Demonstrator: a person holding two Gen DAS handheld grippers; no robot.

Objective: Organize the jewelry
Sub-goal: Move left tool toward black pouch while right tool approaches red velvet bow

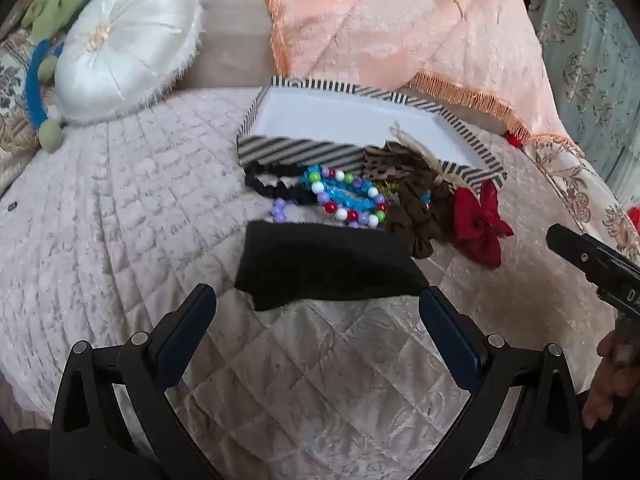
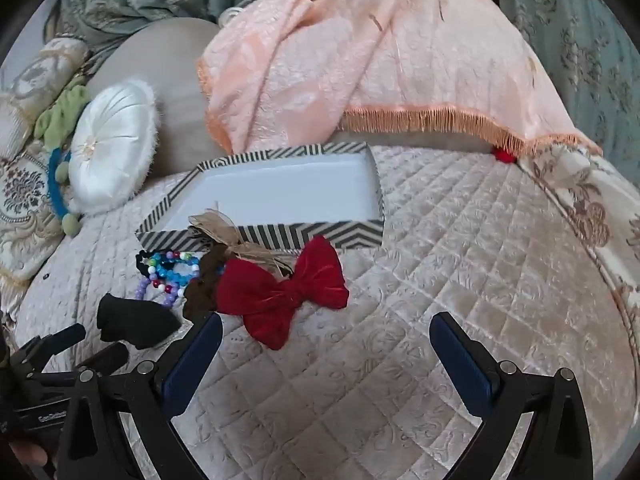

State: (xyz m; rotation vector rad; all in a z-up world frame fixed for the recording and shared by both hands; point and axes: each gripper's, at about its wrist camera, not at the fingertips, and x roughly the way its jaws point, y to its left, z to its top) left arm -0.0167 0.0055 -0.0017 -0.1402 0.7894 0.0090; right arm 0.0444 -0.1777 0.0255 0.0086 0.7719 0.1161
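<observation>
Surface: a bed with a pale quilted bedspread [image 2: 460,240], velvety, stitched in a diamond grid.
Box: one shallow rectangular striped box [image 2: 344,236], black-and-white chevron card outside, plain white inside; it lies open-topped on the bedspread, and its floor shows nothing lying on it.
Straw bow: one raffia bow [image 2: 224,232], stiff and fibrous, draped over the near wall of the box.
Red bow: one velvet red bow [image 2: 280,292], two loops and a knot, on the bedspread just in front of the box, apart from it.
Beads: a tangle of beaded bracelets [image 1: 344,196], round glossy beads in blue, white, red, green and lilac; the number of strands cannot be told. They lie outside the box, beside its near wall.
Scrunchies: one black scrunchie [image 1: 272,188] left of the beads, one brown scrunchie [image 1: 416,220] right of them, both gathered fabric; a leopard-print piece [image 1: 380,164] rests against the box wall.
Black cloth: one soft matte black cloth [image 1: 324,268], near the beads, just ahead of the left claw.
Left claw [image 1: 318,304]: spread wide, holding nothing, above the bedspread.
Right claw [image 2: 326,334]: spread wide, holding nothing, its left finger near the red bow.
Surroundings: one round white satin cushion [image 1: 124,44]; one peach fringed blanket [image 2: 380,60] behind the box.
</observation>
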